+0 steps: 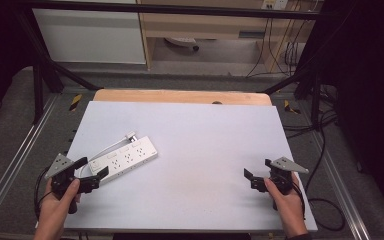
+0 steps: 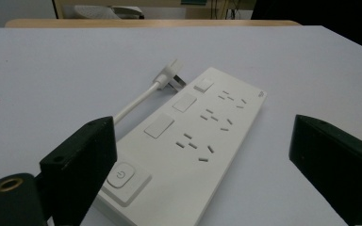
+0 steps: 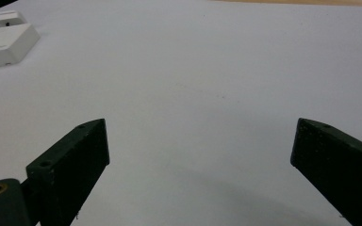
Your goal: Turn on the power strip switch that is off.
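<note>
Power strip, white plastic and oblong [image 1: 125, 157], lies flat on the left half of the pale grey table [image 1: 205, 150], set on a slant so that its near end points toward the person's left hand. Its top face carries rows of sockets, flat square covers and a round-marked power button [image 2: 122, 176] at the near end. A white cable [image 2: 136, 102] runs along its left side to a white plug [image 2: 169, 75] lying on the table by the far end.

The left tool [image 1: 94, 171] sits right at the strip's near end, its jaws spread wide; in the left gripper view the left jaw stands just over the button corner, and I cannot tell whether it touches, while the right jaw stands clear over bare table. Nothing is clamped.

The right tool [image 1: 259, 170] is well apart, near the table's right edge, its jaws likewise wide apart over bare surface.
</note>
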Motion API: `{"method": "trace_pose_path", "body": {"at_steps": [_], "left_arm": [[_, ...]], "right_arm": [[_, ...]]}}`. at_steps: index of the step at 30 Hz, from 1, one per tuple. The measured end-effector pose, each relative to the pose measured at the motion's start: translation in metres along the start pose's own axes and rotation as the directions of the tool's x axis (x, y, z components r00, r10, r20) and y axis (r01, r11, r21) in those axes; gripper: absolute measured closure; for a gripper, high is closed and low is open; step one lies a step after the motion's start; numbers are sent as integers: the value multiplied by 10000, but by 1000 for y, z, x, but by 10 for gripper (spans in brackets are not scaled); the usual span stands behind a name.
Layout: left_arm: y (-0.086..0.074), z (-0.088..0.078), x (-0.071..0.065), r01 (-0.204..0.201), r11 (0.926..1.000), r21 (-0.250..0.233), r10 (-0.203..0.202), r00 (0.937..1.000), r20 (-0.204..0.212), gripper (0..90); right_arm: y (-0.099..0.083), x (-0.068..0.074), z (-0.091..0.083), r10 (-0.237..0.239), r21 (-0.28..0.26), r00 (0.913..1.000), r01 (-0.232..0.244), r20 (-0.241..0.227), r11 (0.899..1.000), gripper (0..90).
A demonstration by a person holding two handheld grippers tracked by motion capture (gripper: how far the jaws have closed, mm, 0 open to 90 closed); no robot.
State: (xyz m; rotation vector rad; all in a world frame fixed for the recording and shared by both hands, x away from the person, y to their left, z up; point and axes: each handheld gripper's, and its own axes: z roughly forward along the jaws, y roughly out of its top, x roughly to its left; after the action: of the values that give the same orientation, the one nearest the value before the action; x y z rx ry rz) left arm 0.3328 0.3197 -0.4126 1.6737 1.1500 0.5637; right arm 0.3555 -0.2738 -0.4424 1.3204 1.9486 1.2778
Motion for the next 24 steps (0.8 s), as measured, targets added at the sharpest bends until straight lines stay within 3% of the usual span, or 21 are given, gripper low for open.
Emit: {"method": "trace_pose_path", "body": {"at_steps": [24], "left_arm": [[7, -5, -3, -127, 9998, -154, 124, 9997, -219, 69]], "right_arm": [[1, 6, 2, -216, 116, 9998, 215, 16, 9997, 45]]}}
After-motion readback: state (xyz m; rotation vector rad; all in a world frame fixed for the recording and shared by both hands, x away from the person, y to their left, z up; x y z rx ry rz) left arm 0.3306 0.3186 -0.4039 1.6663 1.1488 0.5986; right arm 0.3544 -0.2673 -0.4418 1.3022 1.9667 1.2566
